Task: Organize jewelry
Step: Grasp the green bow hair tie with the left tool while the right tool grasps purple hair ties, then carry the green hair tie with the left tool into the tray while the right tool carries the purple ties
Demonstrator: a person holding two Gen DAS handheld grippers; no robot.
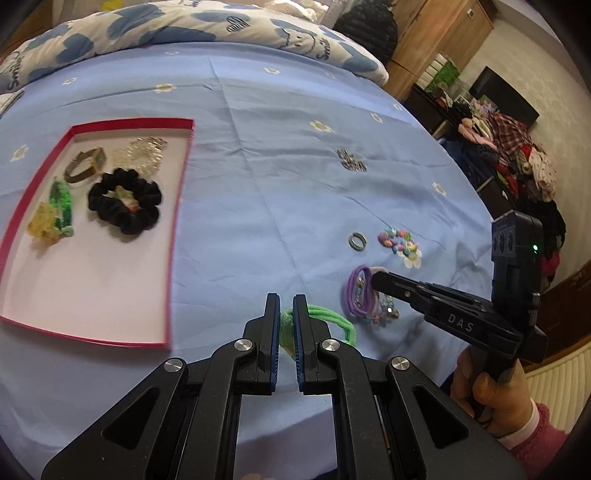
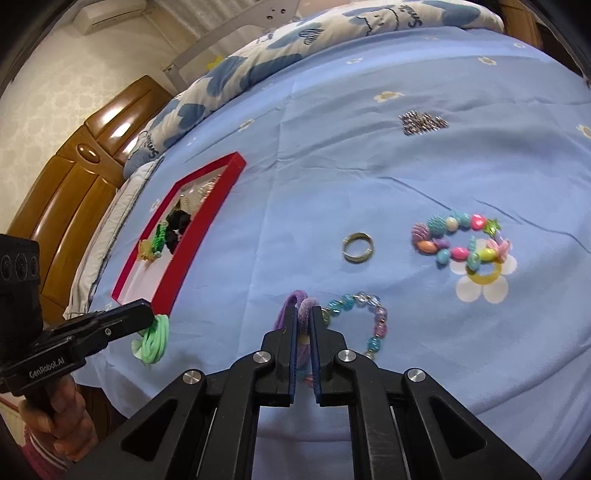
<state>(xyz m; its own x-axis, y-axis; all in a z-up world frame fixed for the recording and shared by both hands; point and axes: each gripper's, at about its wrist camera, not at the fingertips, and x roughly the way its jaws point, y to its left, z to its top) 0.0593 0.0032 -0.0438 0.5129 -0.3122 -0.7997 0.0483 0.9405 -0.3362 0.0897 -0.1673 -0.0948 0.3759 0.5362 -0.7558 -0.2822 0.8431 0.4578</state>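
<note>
My left gripper is shut on a green hair tie, lifted just above the blue bedsheet; in the right wrist view the same green hair tie hangs from its tip. My right gripper is shut on purple hair ties, with a blue beaded bracelet lying right beside them. In the left wrist view the purple hair ties sit at the right gripper's tip. A red-rimmed box to the left holds a black scrunchie, a watch, a green braided band and a clear piece.
A metal ring, a colourful bead bracelet and a small silver chain piece lie loose on the sheet. A patterned quilt lies along the far side. A hand in a pink sleeve holds the right gripper.
</note>
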